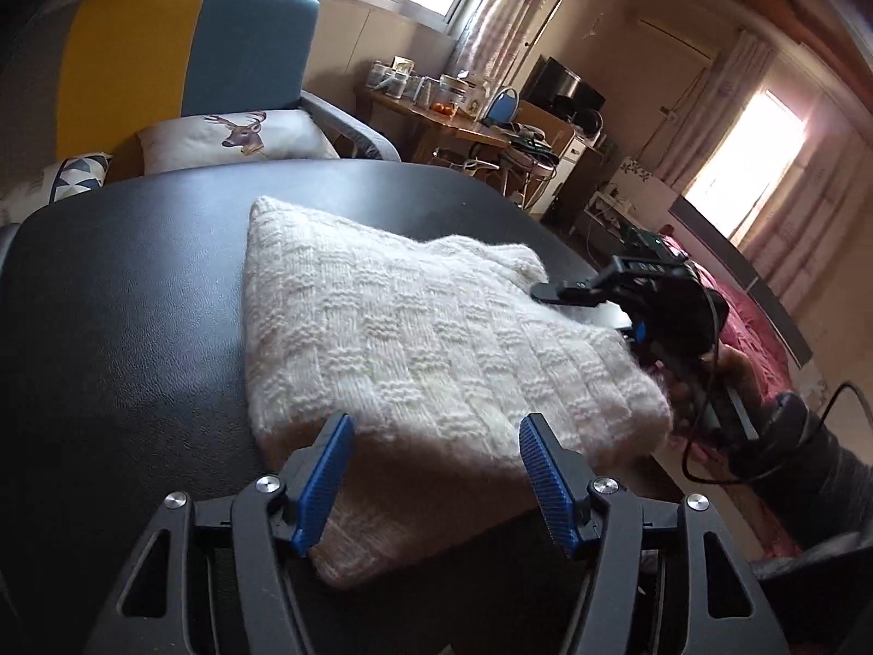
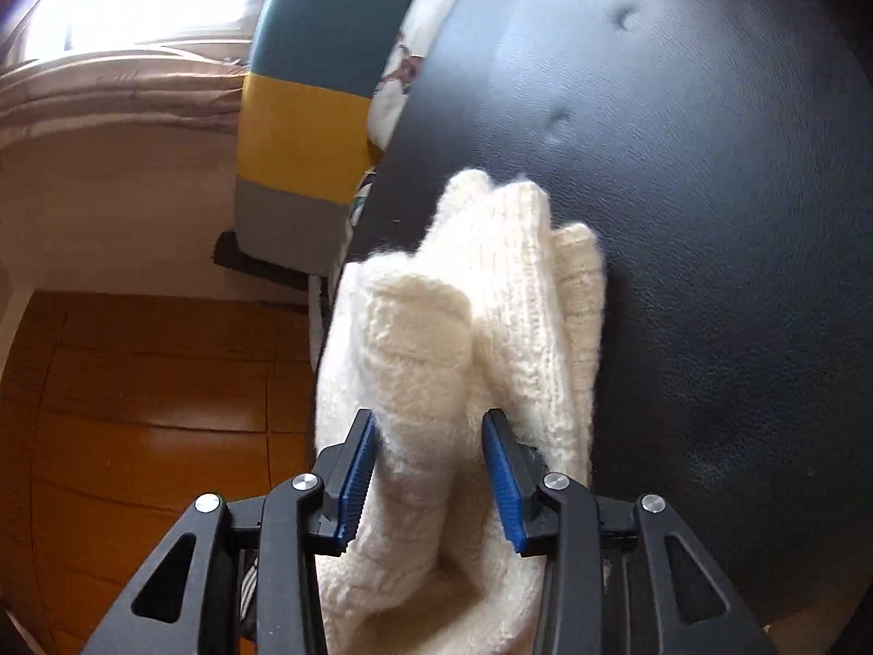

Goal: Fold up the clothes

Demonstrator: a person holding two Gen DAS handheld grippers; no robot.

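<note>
A white knitted sweater (image 1: 414, 338) lies folded on the black table (image 1: 136, 327). My left gripper (image 1: 436, 436) hovers open at the sweater's near edge, its blue pads wide apart with the cloth below them and nothing pinched. At the sweater's right edge sits my right gripper (image 1: 551, 295), turned on its side, one finger lying on top of the knit. In the right wrist view a thick fold of the sweater (image 2: 425, 338) fills the gap of the right gripper (image 2: 431, 453), touching both blue pads. The black table (image 2: 709, 218) runs along the right.
A yellow and blue armchair (image 1: 185, 54) with a deer cushion (image 1: 240, 134) stands behind the table. A wooden desk (image 1: 436, 109) with jars is further back. A person's dark sleeve (image 1: 807, 447) and a cable are at the right. Wooden floor (image 2: 136, 436) lies beside the table edge.
</note>
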